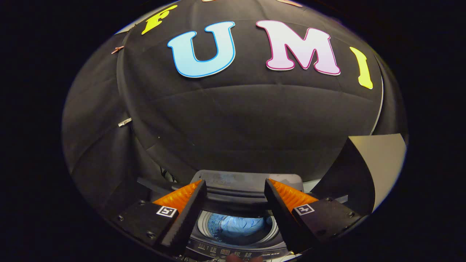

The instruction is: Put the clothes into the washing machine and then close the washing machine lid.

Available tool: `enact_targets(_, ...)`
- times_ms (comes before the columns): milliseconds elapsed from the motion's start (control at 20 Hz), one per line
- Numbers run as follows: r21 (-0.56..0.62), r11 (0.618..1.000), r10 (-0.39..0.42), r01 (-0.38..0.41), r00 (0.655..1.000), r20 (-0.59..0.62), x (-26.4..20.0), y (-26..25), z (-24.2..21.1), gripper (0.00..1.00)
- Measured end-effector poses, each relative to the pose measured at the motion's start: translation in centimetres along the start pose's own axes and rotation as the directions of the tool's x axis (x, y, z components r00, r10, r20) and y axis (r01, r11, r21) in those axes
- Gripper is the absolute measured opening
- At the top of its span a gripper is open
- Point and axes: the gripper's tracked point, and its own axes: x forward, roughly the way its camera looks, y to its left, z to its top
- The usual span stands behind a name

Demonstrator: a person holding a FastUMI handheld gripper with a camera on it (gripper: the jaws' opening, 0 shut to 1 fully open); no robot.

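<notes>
Gripper view: empty fingers (235, 203) spread wide above washing machine (236, 247) holding blue clothes (240, 225).

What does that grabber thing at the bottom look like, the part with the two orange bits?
The gripper has two wedge-shaped fingers that taper forward. Each is ridged orange on the outer face and black with fine ribbing on the inner face. They sit on boxy black blocks fastened with small screws, and each block carries a small square black-and-white marker. No cables show.
</notes>
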Motion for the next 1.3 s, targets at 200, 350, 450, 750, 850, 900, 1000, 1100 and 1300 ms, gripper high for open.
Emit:
enact_targets(200, -0.012, 1.0, -0.008, 0.007, 0.998, -0.067, 0.1, -0.5, -2.6, 1.0)
enact_targets(350, -0.015, 1.0, -0.003, 0.001, 0.996, -0.086, -0.2, -0.2, -3.3, 1.0)
enact_targets(450, -0.015, 1.0, 0.001, -0.002, 0.997, -0.077, -0.5, 0.0, -2.3, 1.0)
enact_targets(750, -0.015, 1.0, 0.003, -0.004, 0.998, -0.057, -1.2, 0.0, -0.2, 1.0)
enact_targets(850, -0.024, 1.0, -0.002, 0.002, 0.999, -0.033, -1.9, -0.1, 1.1, 1.0)
enact_targets(900, -0.029, 1.0, -0.004, 0.003, 1.0, -0.015, -2.5, -0.2, 2.0, 1.0)
enact_targets(1000, -0.029, 1.0, 0.001, 0.0, 1.0, 0.028, -3.9, -0.1, 4.0, 1.0)
enact_targets(1100, -0.029, 1.0, 0.005, -0.003, 0.997, 0.076, -5.2, 0.0, 6.3, 1.0)
enact_targets(1300, -0.066, 0.997, -0.026, 0.039, 0.982, 0.186, -9.0, -0.9, 11.4, 0.99)
